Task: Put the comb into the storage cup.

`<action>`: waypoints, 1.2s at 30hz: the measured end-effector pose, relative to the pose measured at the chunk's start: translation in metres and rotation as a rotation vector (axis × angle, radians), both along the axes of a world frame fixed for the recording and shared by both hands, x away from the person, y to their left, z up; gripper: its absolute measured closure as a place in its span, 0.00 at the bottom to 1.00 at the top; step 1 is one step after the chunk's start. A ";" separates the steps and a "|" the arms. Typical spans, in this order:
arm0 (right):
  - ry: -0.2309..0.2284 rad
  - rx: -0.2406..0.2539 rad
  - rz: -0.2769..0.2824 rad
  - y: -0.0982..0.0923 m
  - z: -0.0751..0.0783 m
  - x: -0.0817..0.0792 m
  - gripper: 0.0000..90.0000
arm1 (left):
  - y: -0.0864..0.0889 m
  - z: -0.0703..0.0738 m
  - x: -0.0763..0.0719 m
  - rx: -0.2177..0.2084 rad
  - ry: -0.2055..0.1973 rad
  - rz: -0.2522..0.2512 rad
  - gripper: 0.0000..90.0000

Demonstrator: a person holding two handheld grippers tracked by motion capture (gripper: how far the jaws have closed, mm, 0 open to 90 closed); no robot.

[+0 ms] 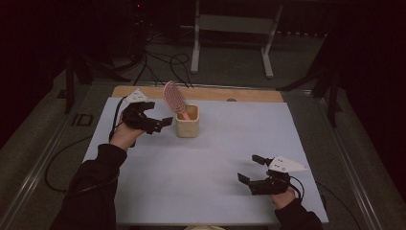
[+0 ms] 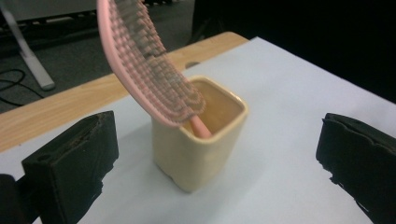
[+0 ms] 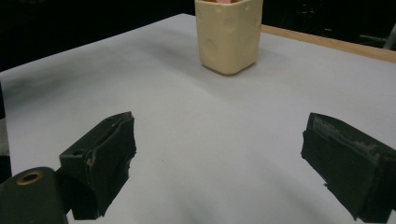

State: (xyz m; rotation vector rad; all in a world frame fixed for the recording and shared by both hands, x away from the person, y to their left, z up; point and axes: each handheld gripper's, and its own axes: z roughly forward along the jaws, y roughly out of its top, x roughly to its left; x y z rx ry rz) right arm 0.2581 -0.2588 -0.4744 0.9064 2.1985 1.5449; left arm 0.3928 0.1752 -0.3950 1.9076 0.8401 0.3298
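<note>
Closest to the person, on the right side of the table, the right gripper [image 1: 250, 169] sits low over the white sheet [image 1: 215, 158] that covers the table top. Its two black jaws are spread wide apart and hold nothing. In the right gripper view there is just bare white sheet between the jaws, and nothing lies between them and the cup farther off. A dark sleeve [image 1: 91, 191] comes in at the bottom left and leads up to the left gripper [image 1: 160, 117], which is farther away. Its jaws are spread wide too, with nothing in them. It is just beside the cream cup [image 1: 187, 121], on the cup's left, and is not touching it. In the left gripper view the cup [image 2: 201, 140] stands upright between the two jaws, a little way ahead of them. A pink hairbrush [image 1: 173, 98] stands in the cup with its handle down inside and its bristly head leaning out over the rim, toward the left gripper. Past the cup, a strip of the wooden table edge [image 1: 201, 92] shows beyond the sheet. Behind that is a dark floor with black cables [image 1: 163, 62] and a white metal stand [image 1: 234, 28].
</note>
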 end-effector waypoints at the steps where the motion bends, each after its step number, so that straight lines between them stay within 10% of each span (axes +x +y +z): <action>1: -0.003 -0.001 0.000 0.000 0.000 0.000 0.11 | 0.001 0.000 -0.002 0.001 0.000 -0.001 0.00; 36: -0.004 -0.003 0.002 0.001 0.000 0.000 0.11 | 0.032 -0.039 -0.076 -0.009 -0.020 -0.071 0.00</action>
